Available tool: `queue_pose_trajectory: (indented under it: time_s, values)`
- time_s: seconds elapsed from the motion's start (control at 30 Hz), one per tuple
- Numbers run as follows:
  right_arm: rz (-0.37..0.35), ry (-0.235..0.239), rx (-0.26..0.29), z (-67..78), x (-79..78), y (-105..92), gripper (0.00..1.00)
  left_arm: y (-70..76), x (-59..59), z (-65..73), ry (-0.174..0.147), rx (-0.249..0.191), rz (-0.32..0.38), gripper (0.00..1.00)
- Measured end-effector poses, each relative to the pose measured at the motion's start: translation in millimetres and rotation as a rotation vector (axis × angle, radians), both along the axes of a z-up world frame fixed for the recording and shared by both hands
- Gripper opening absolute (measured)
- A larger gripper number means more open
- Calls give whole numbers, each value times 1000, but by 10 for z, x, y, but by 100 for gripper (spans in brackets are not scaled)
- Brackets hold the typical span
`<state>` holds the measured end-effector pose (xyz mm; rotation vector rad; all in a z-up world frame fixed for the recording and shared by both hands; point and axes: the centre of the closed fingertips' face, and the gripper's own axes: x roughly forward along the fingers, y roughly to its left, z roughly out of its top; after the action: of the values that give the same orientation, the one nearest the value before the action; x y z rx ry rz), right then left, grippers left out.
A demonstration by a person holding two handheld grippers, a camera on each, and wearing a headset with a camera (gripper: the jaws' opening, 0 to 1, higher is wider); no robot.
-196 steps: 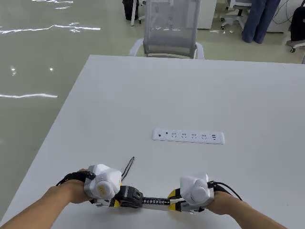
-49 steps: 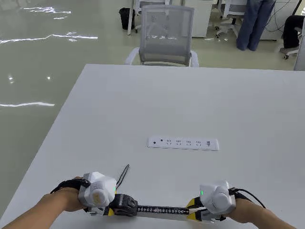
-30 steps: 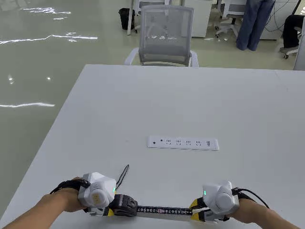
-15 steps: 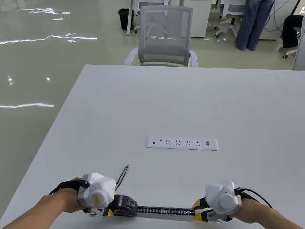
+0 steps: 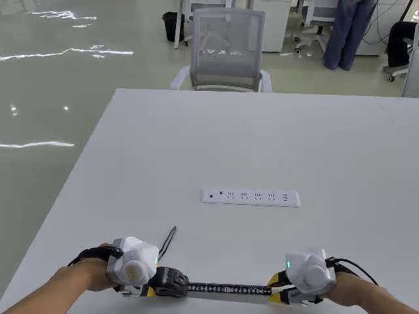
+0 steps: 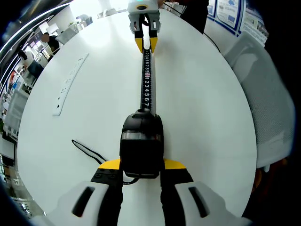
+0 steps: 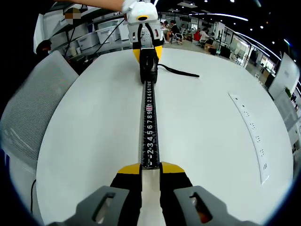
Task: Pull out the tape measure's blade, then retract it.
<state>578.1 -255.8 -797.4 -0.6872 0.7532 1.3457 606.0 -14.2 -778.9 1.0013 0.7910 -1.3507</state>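
Observation:
A black tape measure case [image 5: 170, 282] [image 6: 141, 143] [image 7: 148, 63] rests on the white table, gripped by my left gripper [image 5: 152, 284] [image 6: 141, 167], which is shut on it. Its black blade with white numbers [image 5: 228, 288] [image 6: 147, 80] [image 7: 150, 127] stretches right along the table's near edge. My right gripper [image 5: 275, 290] [image 7: 150, 170] is shut on the blade's free end. The case's black wrist strap [image 5: 170, 239] [image 7: 178, 71] lies loose on the table behind it.
A white power strip [image 5: 249, 196] lies mid-table. A grey mesh office chair [image 5: 227, 47] stands at the far edge. The table's bare surface [image 5: 262, 137] spreads ahead. Another person [image 5: 353, 29] stands far back right.
My right gripper has moved farther right with the blade's end, so more blade is out. The left gripper and case have stayed in place.

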Motion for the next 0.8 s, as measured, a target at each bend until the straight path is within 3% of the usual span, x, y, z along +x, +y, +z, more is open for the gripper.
queue_pose_trajectory:
  time_s: [0.8]
  values:
    - [-4, 0, -19, -30, -12, -138, 11, 2, -6, 0, 2, 1, 2, 26]
